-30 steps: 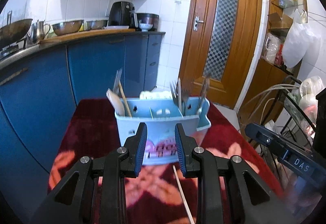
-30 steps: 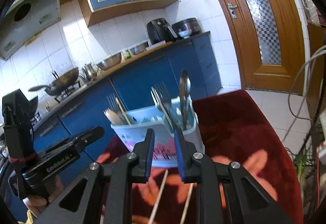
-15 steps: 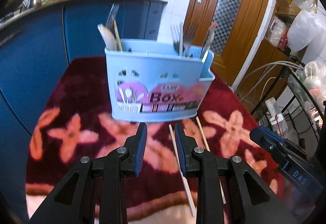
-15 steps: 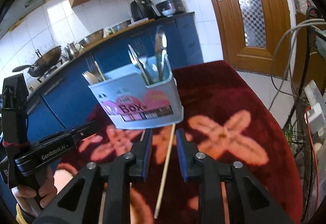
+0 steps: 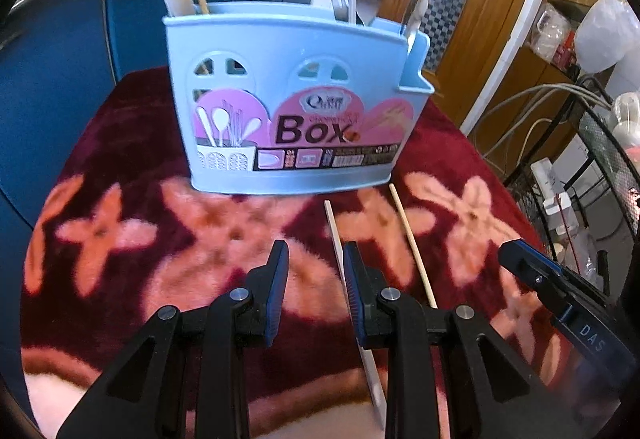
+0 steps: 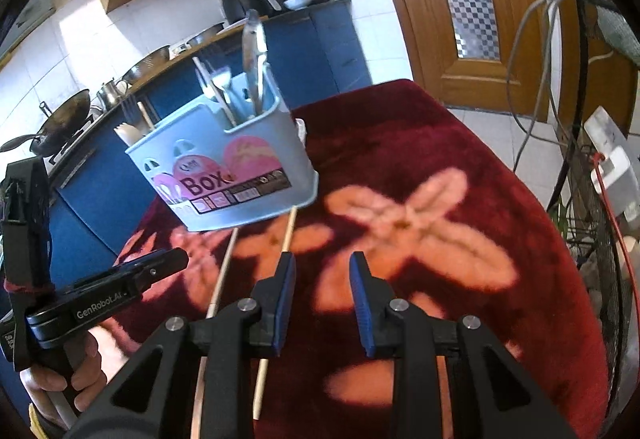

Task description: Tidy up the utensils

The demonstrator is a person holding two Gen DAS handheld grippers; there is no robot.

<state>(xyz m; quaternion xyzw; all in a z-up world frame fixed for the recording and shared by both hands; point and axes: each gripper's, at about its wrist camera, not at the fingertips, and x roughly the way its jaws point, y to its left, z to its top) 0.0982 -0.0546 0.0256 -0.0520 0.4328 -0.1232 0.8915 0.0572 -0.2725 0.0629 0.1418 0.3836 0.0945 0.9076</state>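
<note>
Lying on the red cloth: two chopsticks [image 5: 412, 239] are seen just before the holder [image 5: 292, 99], long axes toward the grippers.
Left gripper [image 5: 316, 271]: parted narrowly, empty; pale stick seemingly beside its right finger.
Right gripper [image 6: 322, 271]: parted, empty, sticks leftward.
</note>
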